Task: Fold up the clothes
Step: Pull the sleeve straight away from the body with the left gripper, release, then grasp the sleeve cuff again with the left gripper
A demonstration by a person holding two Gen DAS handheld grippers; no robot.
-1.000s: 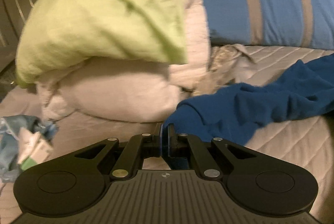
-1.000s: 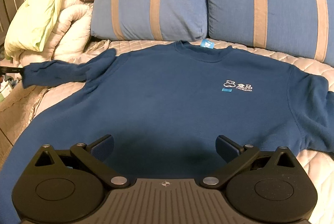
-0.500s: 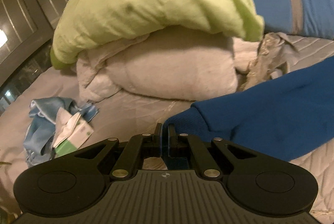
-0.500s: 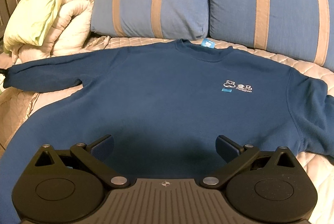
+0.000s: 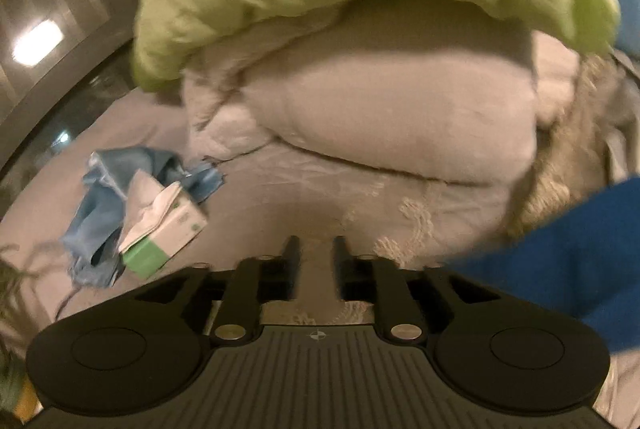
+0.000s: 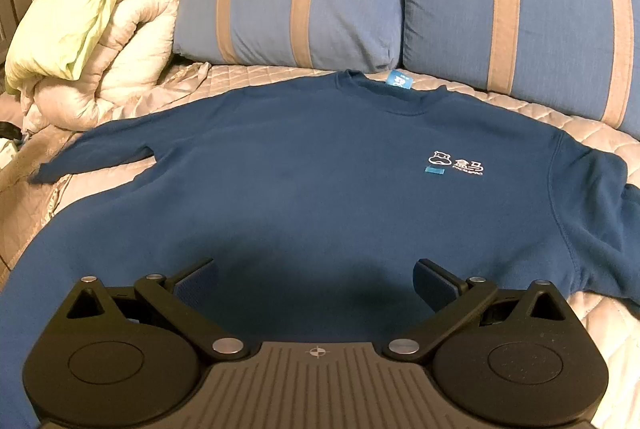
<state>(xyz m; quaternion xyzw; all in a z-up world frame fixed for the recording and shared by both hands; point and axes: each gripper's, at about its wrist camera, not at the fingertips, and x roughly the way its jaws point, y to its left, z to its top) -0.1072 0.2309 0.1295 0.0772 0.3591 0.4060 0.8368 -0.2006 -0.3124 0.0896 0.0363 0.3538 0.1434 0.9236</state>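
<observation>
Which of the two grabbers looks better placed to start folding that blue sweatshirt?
Probably the left hand-held gripper: its opening jaws, nothing between them, sit beside the sweatshirt sleeve end. The right hand-held gripper hovers open over the hem's middle.

Left gripper (image 5: 316,249) opening, empty, beside blue sweatshirt sleeve (image 5: 568,253).

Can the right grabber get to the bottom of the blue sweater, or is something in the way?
Probably yes. The right gripper hangs open just above the blue sweater, whose lower part lies flat right under its fingers. Nothing sits on that part or between the jaws, so the way down looks free.
</observation>
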